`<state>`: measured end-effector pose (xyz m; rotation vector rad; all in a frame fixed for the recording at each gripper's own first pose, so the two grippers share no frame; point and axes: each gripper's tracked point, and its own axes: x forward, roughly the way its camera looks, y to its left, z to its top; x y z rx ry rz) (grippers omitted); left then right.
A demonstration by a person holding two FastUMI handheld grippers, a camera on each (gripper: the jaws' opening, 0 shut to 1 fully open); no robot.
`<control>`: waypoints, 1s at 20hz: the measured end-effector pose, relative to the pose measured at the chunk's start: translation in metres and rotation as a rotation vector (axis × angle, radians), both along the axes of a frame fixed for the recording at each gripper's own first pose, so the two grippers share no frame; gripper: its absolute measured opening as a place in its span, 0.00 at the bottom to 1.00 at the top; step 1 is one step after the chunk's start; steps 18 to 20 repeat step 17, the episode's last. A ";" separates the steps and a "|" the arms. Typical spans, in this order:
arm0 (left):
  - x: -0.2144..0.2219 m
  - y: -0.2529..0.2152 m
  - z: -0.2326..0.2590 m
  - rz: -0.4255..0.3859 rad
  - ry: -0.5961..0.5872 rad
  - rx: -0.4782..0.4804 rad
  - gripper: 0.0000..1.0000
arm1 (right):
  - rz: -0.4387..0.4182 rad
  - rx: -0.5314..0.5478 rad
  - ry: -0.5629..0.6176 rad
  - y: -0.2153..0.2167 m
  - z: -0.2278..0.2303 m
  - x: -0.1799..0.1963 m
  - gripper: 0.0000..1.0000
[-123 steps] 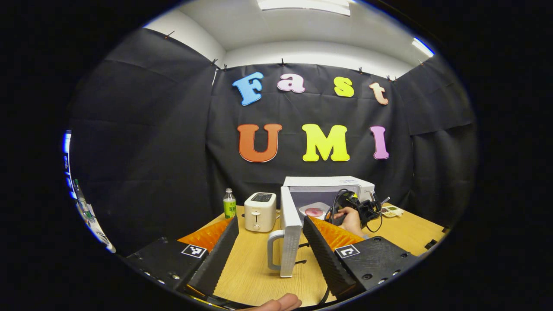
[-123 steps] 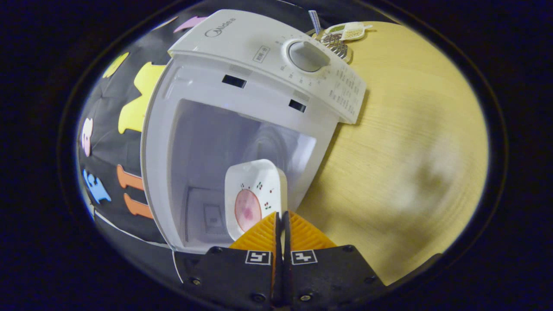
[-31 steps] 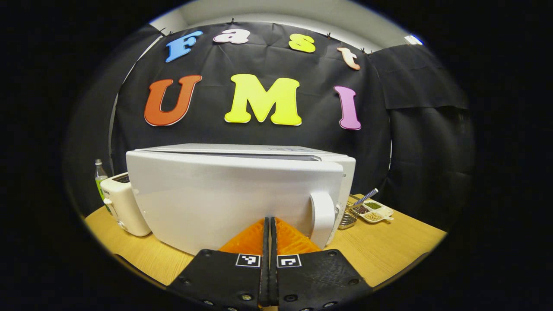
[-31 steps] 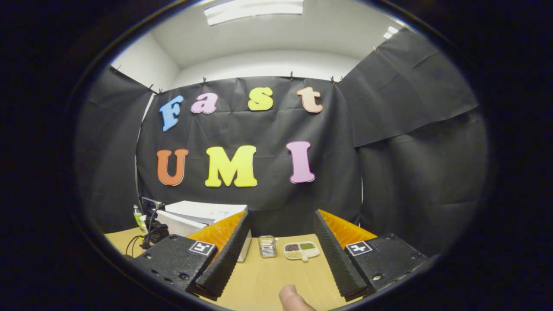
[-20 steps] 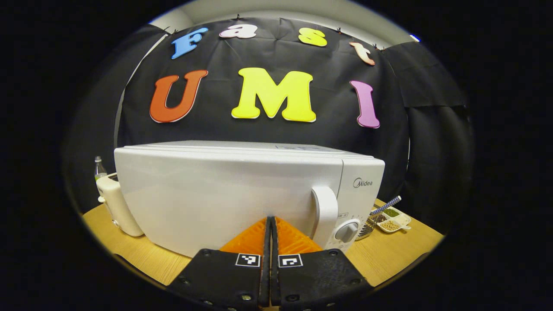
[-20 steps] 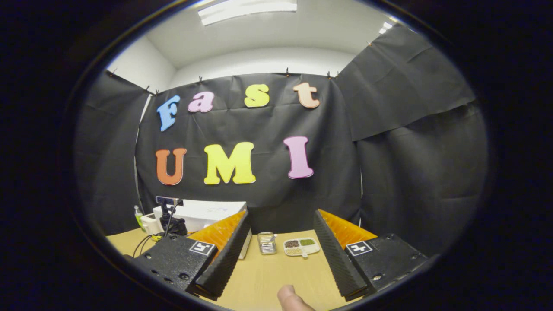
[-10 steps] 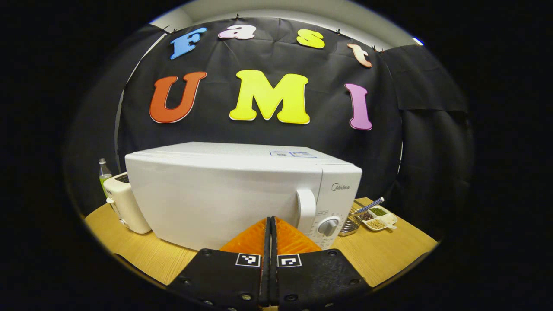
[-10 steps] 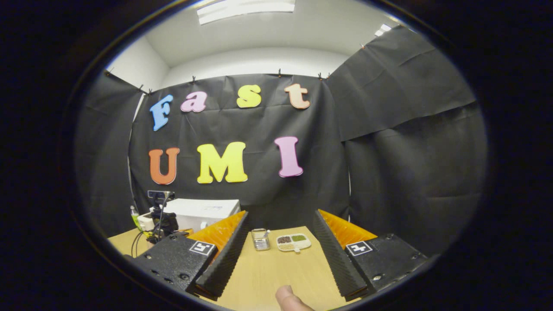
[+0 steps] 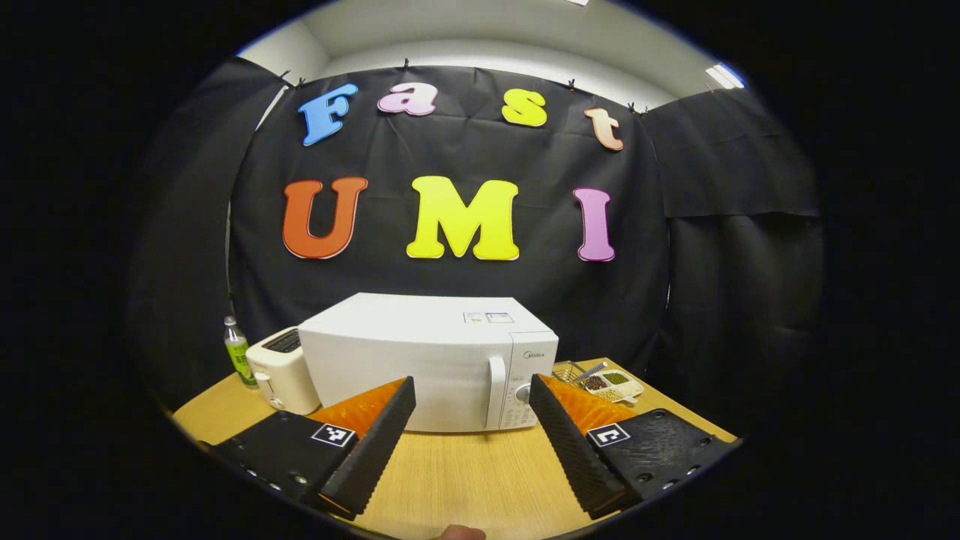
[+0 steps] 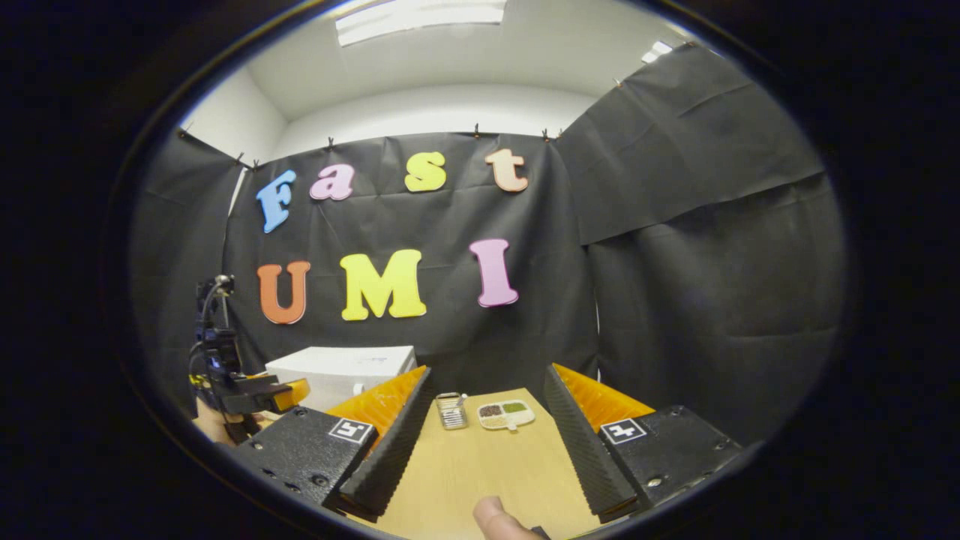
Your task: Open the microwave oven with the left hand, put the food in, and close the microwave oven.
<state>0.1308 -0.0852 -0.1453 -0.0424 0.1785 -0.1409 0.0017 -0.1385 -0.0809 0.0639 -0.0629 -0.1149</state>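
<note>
The white microwave (image 9: 420,364) stands on the wooden table (image 9: 465,480) with its door shut, the handle (image 9: 495,391) at the door's right edge. The door hides the inside. My left gripper (image 9: 471,384) is open with nothing between its fingers, held back a short way from the door. My right gripper (image 10: 487,373) is also open and holds nothing, off to the right of the microwave (image 10: 341,369). In the right gripper view the left gripper (image 10: 251,394) and the hand holding it appear at the far left, in front of the microwave.
A cream toaster (image 9: 281,371) and a green-labelled bottle (image 9: 238,358) stand left of the microwave. A wire rack (image 10: 450,410) and a small divided dish (image 10: 506,414) sit to its right near the back wall. A thumb (image 10: 495,521) shows at the bottom edge.
The microwave door has swung fully shut under my left gripper's push. That gripper has since pulled back from the door and opened. My right gripper stays open, nearly still.
</note>
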 end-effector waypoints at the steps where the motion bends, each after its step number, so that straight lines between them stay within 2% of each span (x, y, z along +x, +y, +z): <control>1: -0.014 0.006 0.008 0.019 -0.001 0.024 0.96 | -0.002 -0.003 0.000 0.000 0.000 -0.005 0.95; 4: -0.052 0.018 0.033 0.079 -0.025 0.051 0.96 | -0.013 -0.007 -0.014 -0.001 0.005 -0.021 0.95; 7: -0.095 0.010 0.057 0.047 -0.061 0.012 0.96 | -0.020 -0.009 -0.027 -0.001 0.008 -0.039 0.95; 13: -0.174 0.030 0.072 0.076 -0.100 0.015 0.96 | -0.046 -0.023 -0.013 -0.004 -0.003 -0.066 0.95; 16: -0.196 0.037 0.081 0.082 -0.129 0.002 0.96 | -0.039 -0.050 0.031 -0.001 -0.013 -0.069 0.95; 20: -0.200 0.041 0.086 0.089 -0.141 0.004 0.96 | -0.041 -0.051 0.037 -0.003 -0.011 -0.069 0.95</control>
